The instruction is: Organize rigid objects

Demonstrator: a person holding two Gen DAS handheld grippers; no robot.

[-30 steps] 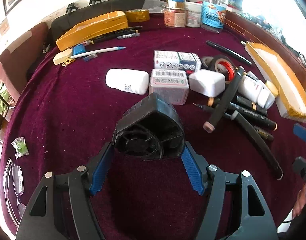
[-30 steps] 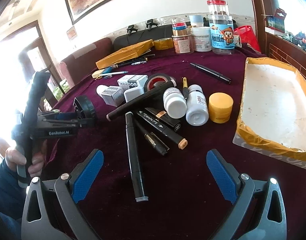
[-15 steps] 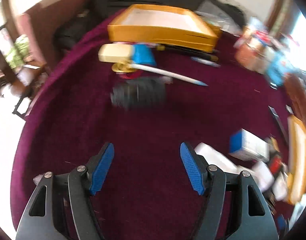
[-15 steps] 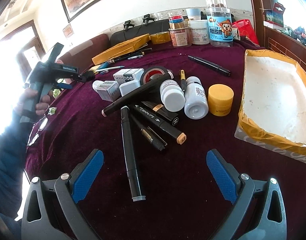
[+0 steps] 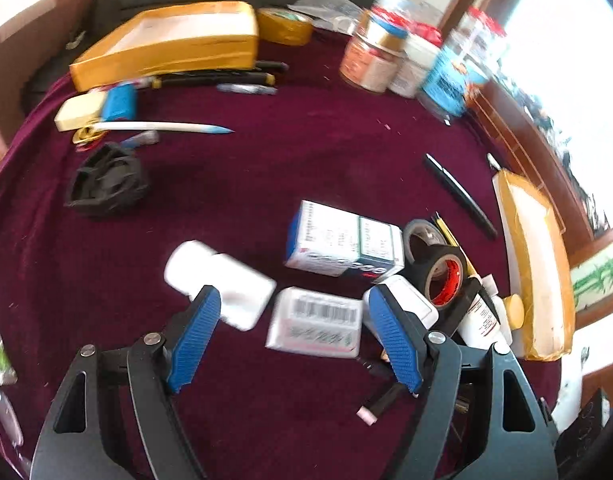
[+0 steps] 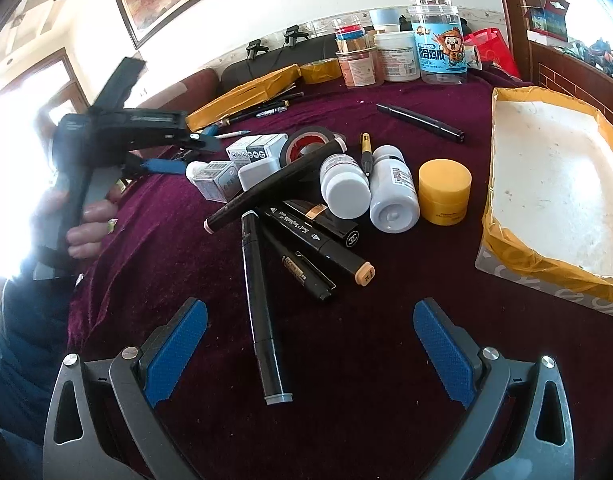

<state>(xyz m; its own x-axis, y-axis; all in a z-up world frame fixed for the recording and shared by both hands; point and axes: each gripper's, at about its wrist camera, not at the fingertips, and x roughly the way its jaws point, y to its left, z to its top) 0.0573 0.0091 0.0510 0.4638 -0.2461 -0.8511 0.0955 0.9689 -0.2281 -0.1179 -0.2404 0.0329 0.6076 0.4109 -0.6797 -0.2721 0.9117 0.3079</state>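
Maroon velvet tabletop (image 5: 306,152): the left gripper (image 5: 290,340), released and empty, hovers above the grey barcoded rectangular box (image 5: 316,322) mid-table, its long axis spanning the jaws. The right gripper (image 6: 306,344), also released, is farther.

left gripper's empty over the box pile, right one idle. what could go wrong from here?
1. The left gripper hangs open over a tight cluster: white bottle, barcode box and white case lie close together, so closing may catch or nudge a neighbour.
2. The left view is motion-blurred, so aim may be off.
3. One marker leans across the tape roll; shifting either could scatter the pile.
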